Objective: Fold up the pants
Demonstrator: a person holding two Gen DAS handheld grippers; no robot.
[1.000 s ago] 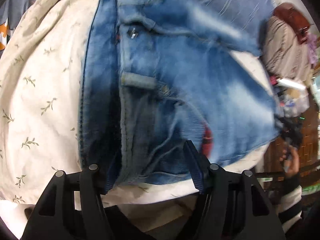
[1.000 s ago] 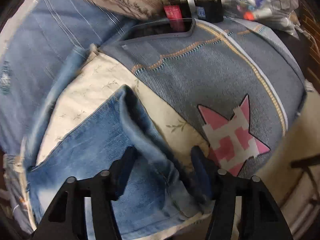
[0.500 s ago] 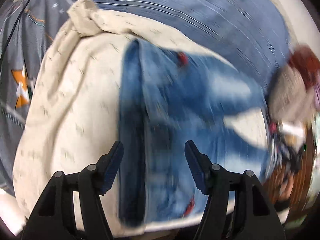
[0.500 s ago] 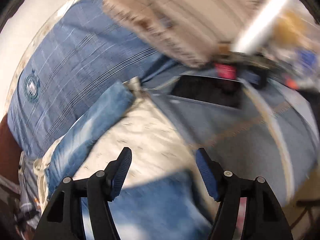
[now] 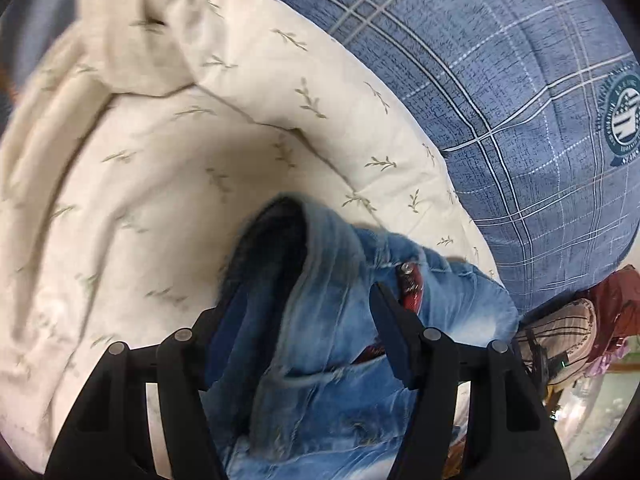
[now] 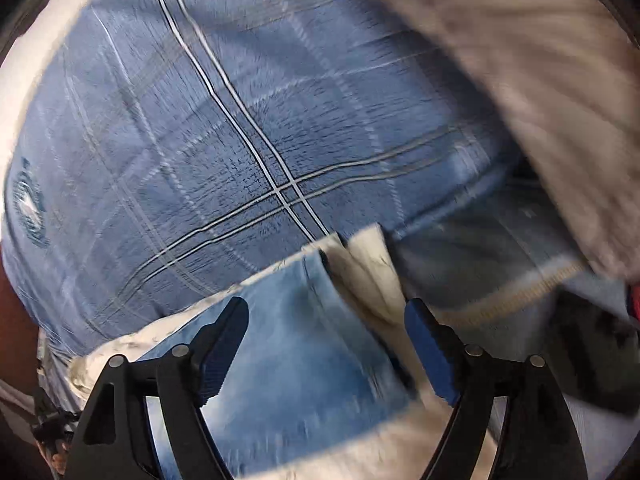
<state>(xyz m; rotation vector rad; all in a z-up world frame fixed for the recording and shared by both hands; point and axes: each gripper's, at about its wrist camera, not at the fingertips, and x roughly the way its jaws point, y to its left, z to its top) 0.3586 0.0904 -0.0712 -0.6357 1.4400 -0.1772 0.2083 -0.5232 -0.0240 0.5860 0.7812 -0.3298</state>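
1. My left hand-held gripper (image 5: pixel 298 312) has its jaws spread wide, with a bunched ridge of the jeans (image 5: pixel 332 344) lying between the fingers; I cannot tell whether the pads touch the cloth, and nothing is clamped.
2. In the left wrist view the jeans fill 5 to 7 o'clock, their dark folded edge peaking near centre, a red patch (image 5: pixel 410 290) beside the right finger.
3. The cream leaf-print sheet (image 5: pixel 160 160) lies bare from 8 to 12 o'clock, rumpled at 11.
4. A blue plaid pillow (image 5: pixel 500 80) borders the sheet from 12 to 3 o'clock.
5. My right hand-held gripper (image 6: pixel 326 346) is also open, holding nothing; a flat jeans panel (image 6: pixel 296 352) lies below it, its hem edge pointing toward 12.
6. That view is blurred; the plaid pillow (image 6: pixel 240 140) fills the upper left, and striped beige fabric (image 6: pixel 520 80) is at 2 o'clock.
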